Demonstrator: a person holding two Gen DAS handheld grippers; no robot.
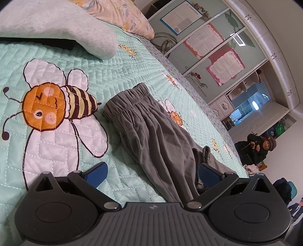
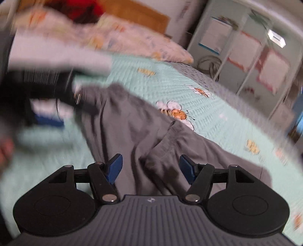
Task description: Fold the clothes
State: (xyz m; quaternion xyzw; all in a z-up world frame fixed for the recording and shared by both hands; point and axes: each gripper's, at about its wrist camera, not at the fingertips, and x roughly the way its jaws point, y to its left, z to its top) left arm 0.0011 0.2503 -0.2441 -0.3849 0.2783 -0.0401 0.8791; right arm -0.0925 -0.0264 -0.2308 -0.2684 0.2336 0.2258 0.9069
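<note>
Trousers (image 1: 151, 128) lie on the quilt (image 1: 132, 62), pillow (image 1: 121, 17) behind.

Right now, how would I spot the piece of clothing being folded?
Look at the mint quilt printed with bees. Beside its biggest bee lie the grey trousers, the only dark, plain cloth there, with a gathered elastic waistband.

A: Your left wrist view sits low over the quilt (image 1: 117, 62), tilted, looking along the grey trousers (image 1: 151, 132) toward the wardrobe (image 1: 212, 47).

B: Your right wrist view, blurred, hangs close above the same grey trousers (image 2: 132, 128), facing the same wardrobe (image 2: 246, 56).

A: Both share trousers, quilt (image 2: 217, 117), pillow (image 1: 121, 17).
</note>
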